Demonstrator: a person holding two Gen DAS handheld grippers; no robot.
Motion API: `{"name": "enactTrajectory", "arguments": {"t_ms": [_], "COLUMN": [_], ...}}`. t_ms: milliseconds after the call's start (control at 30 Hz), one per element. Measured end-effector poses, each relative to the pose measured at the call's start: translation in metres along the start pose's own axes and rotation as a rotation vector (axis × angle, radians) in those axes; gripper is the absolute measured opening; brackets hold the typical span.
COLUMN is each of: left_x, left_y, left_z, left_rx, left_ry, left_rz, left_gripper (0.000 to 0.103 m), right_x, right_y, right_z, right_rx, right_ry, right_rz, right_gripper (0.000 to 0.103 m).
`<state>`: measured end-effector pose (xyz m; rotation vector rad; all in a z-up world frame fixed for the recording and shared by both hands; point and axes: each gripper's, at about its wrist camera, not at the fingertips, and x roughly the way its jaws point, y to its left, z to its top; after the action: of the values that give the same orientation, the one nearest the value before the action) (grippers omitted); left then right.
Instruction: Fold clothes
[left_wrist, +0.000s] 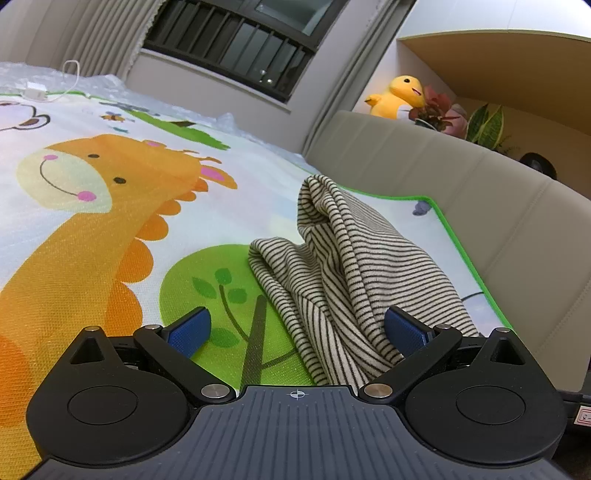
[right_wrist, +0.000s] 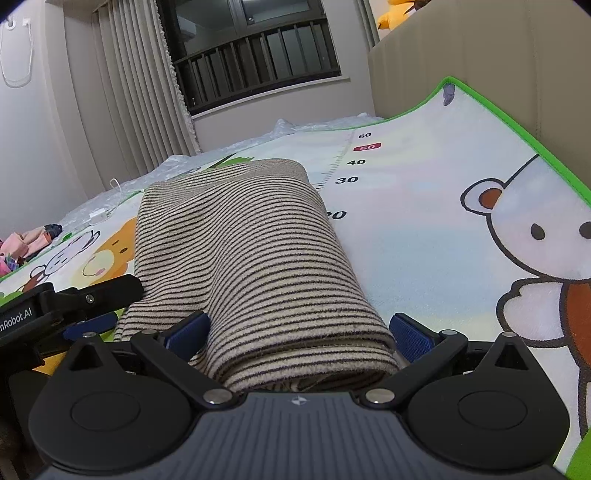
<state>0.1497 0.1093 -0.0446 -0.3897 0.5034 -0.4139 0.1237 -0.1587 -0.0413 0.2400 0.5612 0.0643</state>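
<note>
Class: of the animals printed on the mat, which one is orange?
The giraffe on the play mat: orange with pink cheeks, whereas the bear is white.

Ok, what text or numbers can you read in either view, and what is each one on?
"60", "50", "40", "30": height ruler printed on the play mat; "50" sits in a red box.
Partly hidden "20": same ruler, behind the striped garment.
"nRobot.AI", cut off: left gripper's body.
Small red label at the left view's edge: too blurred.
</note>
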Motion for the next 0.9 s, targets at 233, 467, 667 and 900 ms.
{"name": "enactTrajectory", "arguments": {"t_ms": [233, 467, 667, 900], "left_x": [-0.002, -0.001, 0.003, 0.003], "left_y": [0.000, -0.002, -0.002, -0.001], "left_z": [0.000, 0.000, 0.000, 0.001], "left_rx": [0.003, 0.004, 0.003, 0.007], "left_ry": [-0.007, -0.006, 0.008, 0.007], "left_rz": [-0.001, 0.005, 0.013, 0.016], "left_gripper": [0.102, 0.103, 0.103, 0.103], "right_x": [-0.001, -0.001, -0.002, -0.002], "right_y": [0.001, -0.004, -0.011, -0.012], "right_z": [0.000, -0.001, -0.002, -0.003], "right_rx": [0.003, 0.023, 0.059, 0.073], "right_ry": [-0.004, -0.008, -0.021, -0.027], "right_rz": [0.001, 0.020, 0.050, 0.062], "right_gripper": [0.103, 0.103, 0.103, 0.103]}}
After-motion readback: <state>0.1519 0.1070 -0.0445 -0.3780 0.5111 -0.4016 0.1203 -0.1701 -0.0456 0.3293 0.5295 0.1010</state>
